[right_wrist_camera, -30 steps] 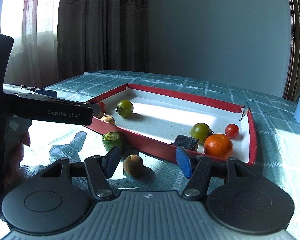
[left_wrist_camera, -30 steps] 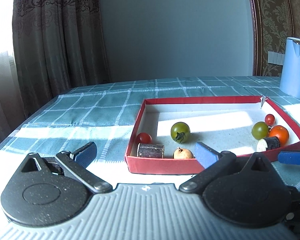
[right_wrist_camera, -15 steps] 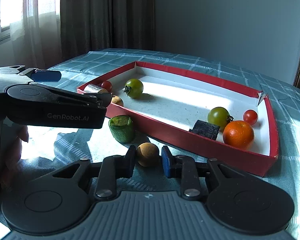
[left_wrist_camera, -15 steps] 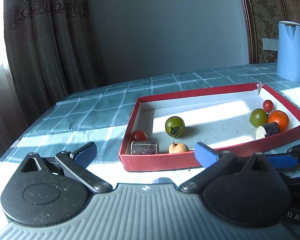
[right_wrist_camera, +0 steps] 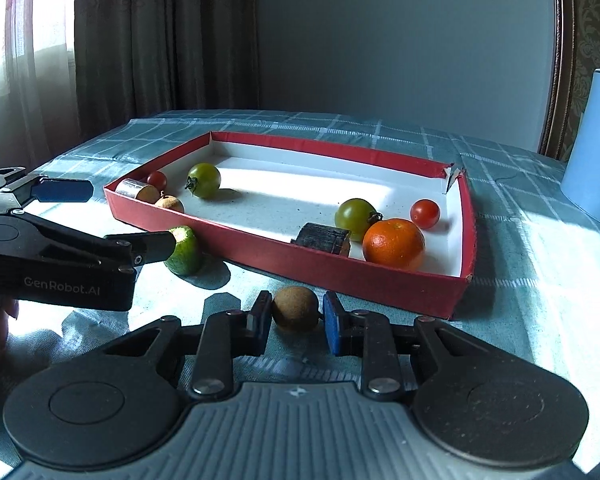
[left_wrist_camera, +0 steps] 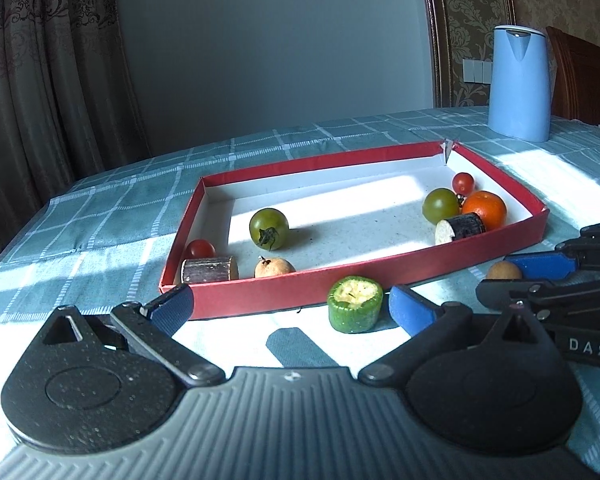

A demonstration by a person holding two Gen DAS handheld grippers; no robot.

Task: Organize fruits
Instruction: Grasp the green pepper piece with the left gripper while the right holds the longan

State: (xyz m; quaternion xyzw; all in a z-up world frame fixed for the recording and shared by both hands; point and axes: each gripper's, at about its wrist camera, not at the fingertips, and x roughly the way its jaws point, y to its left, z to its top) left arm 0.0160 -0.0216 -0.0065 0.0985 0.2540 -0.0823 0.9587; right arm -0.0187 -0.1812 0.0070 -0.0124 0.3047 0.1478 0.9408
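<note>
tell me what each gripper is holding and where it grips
The right gripper pinches the small brown fruit across its sides. The left gripper is open, holding nothing.

Left hand-held gripper [left_wrist_camera: 290, 306] agape, right hand-held gripper [right_wrist_camera: 296, 316] narrowed.

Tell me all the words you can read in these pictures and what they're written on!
"GenRobot.AI": on the side of the left gripper, seen from the right wrist camera.
"DAS": on the body of the right gripper, seen from the left wrist camera; the frame edge cuts it off, so more letters may follow.
No other writing shows.
</note>
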